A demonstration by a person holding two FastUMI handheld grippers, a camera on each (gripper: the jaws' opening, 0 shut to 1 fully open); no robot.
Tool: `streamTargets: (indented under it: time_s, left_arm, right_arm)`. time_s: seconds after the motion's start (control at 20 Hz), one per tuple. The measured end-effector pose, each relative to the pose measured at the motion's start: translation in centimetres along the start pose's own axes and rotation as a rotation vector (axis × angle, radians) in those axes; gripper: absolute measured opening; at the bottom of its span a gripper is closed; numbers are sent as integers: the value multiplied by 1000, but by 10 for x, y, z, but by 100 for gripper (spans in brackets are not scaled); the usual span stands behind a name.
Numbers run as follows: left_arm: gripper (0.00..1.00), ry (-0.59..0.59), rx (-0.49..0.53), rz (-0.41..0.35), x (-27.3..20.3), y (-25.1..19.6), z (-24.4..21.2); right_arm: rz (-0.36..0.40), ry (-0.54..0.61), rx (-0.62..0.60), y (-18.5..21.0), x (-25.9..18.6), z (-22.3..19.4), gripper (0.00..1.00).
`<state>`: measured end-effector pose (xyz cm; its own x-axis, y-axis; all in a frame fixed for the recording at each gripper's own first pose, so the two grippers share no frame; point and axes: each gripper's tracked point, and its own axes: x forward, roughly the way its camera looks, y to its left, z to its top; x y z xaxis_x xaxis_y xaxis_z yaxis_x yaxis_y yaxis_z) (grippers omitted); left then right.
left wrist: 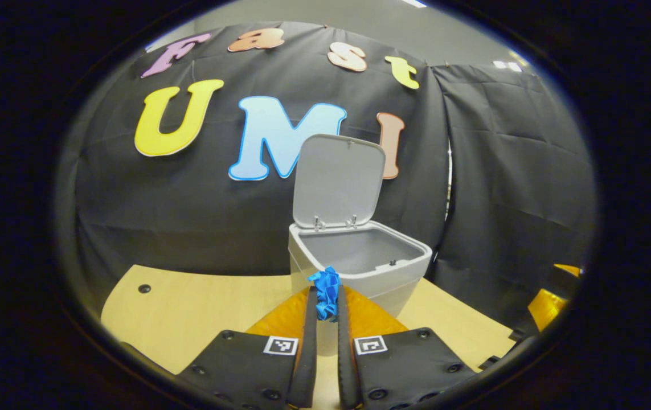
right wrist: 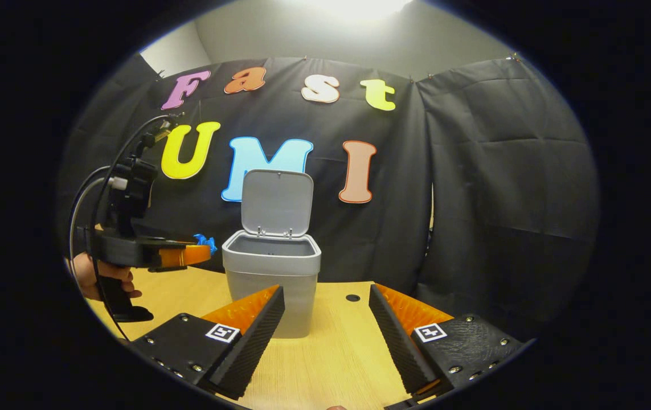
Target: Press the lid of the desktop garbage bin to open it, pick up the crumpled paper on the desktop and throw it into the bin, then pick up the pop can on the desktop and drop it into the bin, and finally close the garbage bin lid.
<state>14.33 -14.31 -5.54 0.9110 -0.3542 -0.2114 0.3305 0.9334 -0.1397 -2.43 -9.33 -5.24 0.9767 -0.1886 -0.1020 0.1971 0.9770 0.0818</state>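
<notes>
Pinching the crumpled paper (left wrist: pixel 326 293), the left hand-held gripper (left wrist: pixel 326 302) sits just short of the bin (left wrist: pixel 359 265), whose mouth lies straight ahead under the raised lid (left wrist: pixel 338 181).

Spread and empty, the right hand-held gripper (right wrist: pixel 325 316) faces the bin (right wrist: pixel 271 279) from farther back; the left hand-held gripper (right wrist: pixel 200 250) holds the paper (right wrist: pixel 205 242) beside the rim, so I judge it needs a short forward carry.

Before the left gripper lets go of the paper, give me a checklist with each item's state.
1. Lid open, standing upright: ok.
2. Paper pinched between both left gripper fingers: ok.
3. Paper over the bin opening: not ok; in the right gripper view it sits short of the rim.
4. Bin inside free of blockage: ok, as far as the left gripper view shows.
5. Right gripper open, clear of the bin: ok.
6. Can location: cannot tell.
</notes>
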Motion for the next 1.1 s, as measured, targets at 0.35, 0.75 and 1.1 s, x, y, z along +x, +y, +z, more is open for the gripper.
streamTargets:
  time_s: [0.35,0.75,1.1]
  left_arm:
    - [22,-22,1,-33,34,-7,21]
    - [24,-18,64,-49,73,-12,27]
    - [46,-6,72,-66,87,-19,23]
  right_arm:
    - [-45,21,-9,-3,-13,-5,96]
    - [-81,51,-8,-8,-16,-14,96]
    - [-92,60,-1,-12,-10,-16,95]
